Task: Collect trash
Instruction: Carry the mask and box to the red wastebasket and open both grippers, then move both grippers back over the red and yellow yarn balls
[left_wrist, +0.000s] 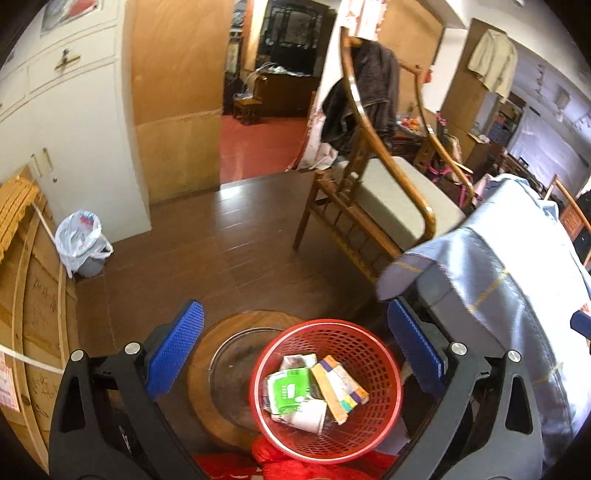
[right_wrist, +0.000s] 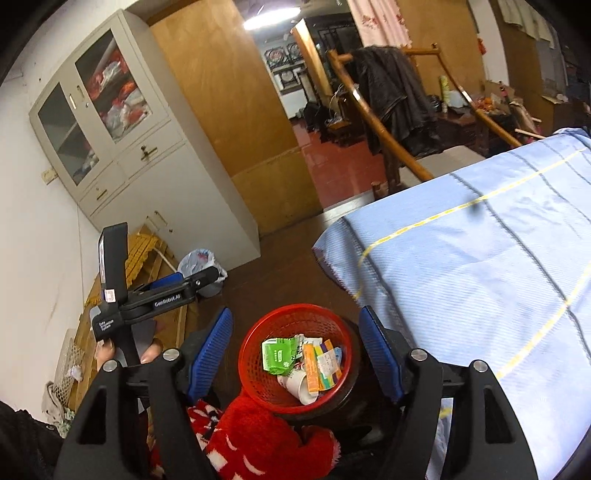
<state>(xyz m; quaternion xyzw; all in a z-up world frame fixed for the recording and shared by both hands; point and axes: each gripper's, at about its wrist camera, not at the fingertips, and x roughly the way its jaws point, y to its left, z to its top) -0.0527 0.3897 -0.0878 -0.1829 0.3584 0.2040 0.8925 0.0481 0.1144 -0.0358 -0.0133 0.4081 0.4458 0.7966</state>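
A red mesh basket (left_wrist: 373, 369) stands on a round wooden stool (left_wrist: 207, 373) below both grippers. It holds trash: a green-and-white packet (left_wrist: 288, 391), a paper cup (left_wrist: 306, 417) and a flat orange-edged box (left_wrist: 341, 386). The same basket (right_wrist: 266, 332) with the packet (right_wrist: 277, 354), cup (right_wrist: 299, 384) and box (right_wrist: 319, 369) shows in the right wrist view. My left gripper (left_wrist: 295, 343) is open and empty above the basket; it also shows from the side in the right wrist view (right_wrist: 184, 286). My right gripper (right_wrist: 297, 350) is open and empty above the basket.
A table under a light blue cloth (right_wrist: 480, 277) is at the right. A wooden armchair (left_wrist: 373, 195) draped with dark clothes stands beyond. A bin lined with a white plastic bag (left_wrist: 79, 240) sits by the grey cabinet (right_wrist: 147, 155). Red fuzzy fabric (right_wrist: 255, 439) lies below the basket.
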